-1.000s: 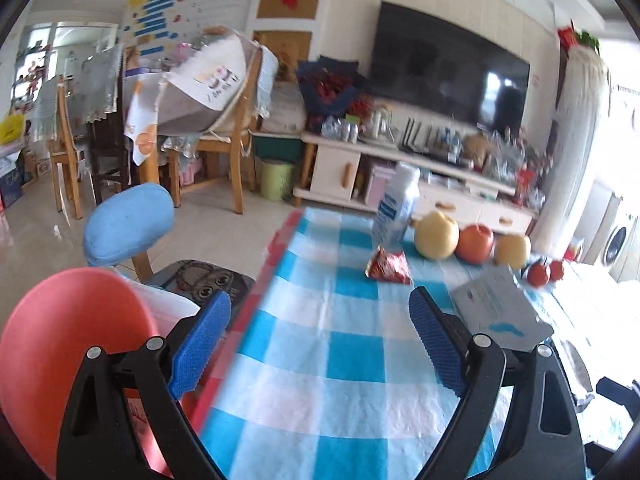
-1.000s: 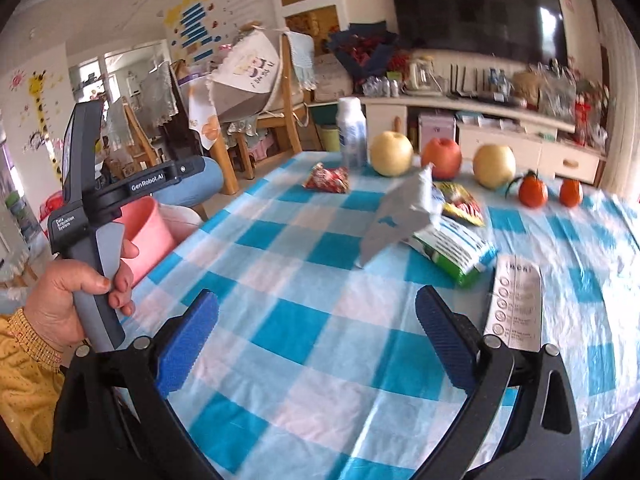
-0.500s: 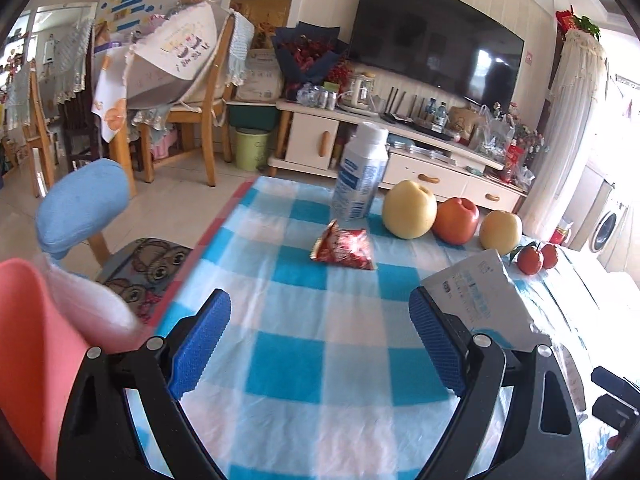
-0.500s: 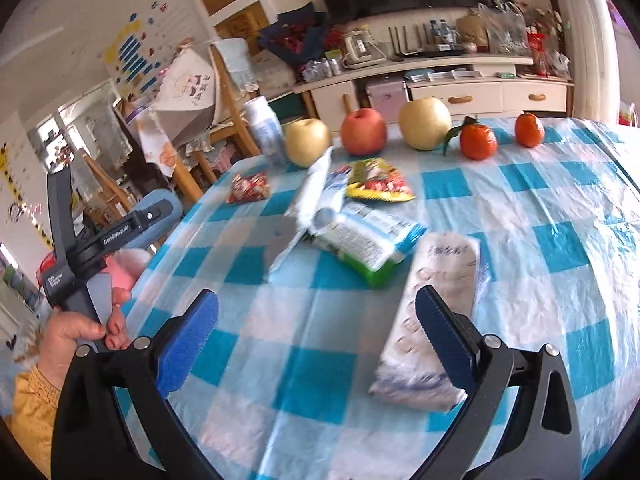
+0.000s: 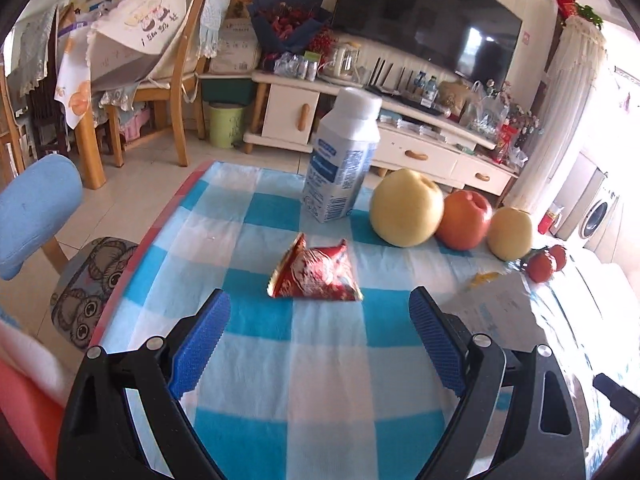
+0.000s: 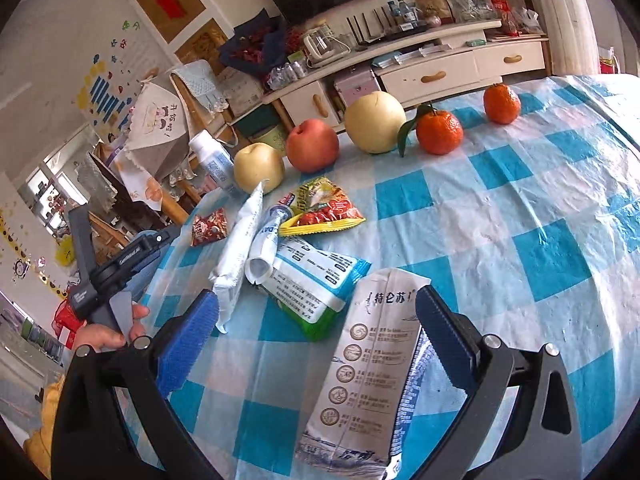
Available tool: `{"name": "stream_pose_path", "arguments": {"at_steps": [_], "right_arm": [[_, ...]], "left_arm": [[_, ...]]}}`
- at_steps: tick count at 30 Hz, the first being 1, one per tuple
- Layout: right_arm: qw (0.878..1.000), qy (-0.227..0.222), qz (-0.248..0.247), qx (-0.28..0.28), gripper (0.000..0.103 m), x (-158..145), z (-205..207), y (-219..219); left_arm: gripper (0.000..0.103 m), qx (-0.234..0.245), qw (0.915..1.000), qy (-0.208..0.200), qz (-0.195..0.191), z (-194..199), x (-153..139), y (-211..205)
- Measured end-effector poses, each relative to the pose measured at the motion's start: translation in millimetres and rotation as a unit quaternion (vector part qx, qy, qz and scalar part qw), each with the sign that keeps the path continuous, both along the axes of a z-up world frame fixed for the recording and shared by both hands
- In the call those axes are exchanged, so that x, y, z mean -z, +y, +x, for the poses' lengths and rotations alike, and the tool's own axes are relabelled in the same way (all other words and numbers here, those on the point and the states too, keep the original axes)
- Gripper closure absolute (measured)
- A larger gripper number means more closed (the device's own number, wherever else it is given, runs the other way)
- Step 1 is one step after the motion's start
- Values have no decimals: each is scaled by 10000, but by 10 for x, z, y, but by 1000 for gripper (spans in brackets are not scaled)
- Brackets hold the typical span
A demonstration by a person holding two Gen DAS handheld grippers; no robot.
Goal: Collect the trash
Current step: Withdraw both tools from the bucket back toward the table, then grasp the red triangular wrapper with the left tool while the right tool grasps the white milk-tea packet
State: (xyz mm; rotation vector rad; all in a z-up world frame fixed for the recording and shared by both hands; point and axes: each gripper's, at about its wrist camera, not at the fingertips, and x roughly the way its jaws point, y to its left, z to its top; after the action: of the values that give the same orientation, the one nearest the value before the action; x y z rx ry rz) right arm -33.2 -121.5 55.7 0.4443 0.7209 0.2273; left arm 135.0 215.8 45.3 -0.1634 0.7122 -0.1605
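Note:
A crumpled red snack wrapper lies on the blue-checked tablecloth, just ahead of my open, empty left gripper; it also shows in the right wrist view. My right gripper is open over a flattened white milk carton, whose top lies between the fingers. Beyond lie a blue-white-green packet, a white pouch, a crumpled tube and a yellow-red snack bag. The left gripper's handle shows at the table's left edge.
A white bottle stands at the table's far edge beside two pears, an apple and two tangerines. A pink bin is at the lower left. A blue-backed child's chair stands left of the table.
My left gripper has swung in from the pink bin and closed in on the red wrapper. My right gripper has moved forward and down over the white carton. Both stayed open.

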Motion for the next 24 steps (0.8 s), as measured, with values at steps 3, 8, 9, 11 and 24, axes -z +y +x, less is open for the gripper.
{"name": "stream_pose_path", "arguments": {"at_steps": [3,8,9,11,24], "right_arm": [[10000,-8,-14,-61,4,-3,-11,14],[9999,16,-23,-149,4,5,-9,48],[9999,9,-31,-160,4,1,-12,57],[9998,-24,-71,-175,4,-11,-18,70],[9989,188,-281,-332,4,55,17,160]], "left_arm": [[13,24,10000,65,-29,184,16,28],[27,-19,9998,175,-103,457,41,57],[28,36,9995,275,-117,533,75,42],[29,83,9990,413,-125,628,134,24],[52,232,9969,744,-97,698,336,-138]]}}
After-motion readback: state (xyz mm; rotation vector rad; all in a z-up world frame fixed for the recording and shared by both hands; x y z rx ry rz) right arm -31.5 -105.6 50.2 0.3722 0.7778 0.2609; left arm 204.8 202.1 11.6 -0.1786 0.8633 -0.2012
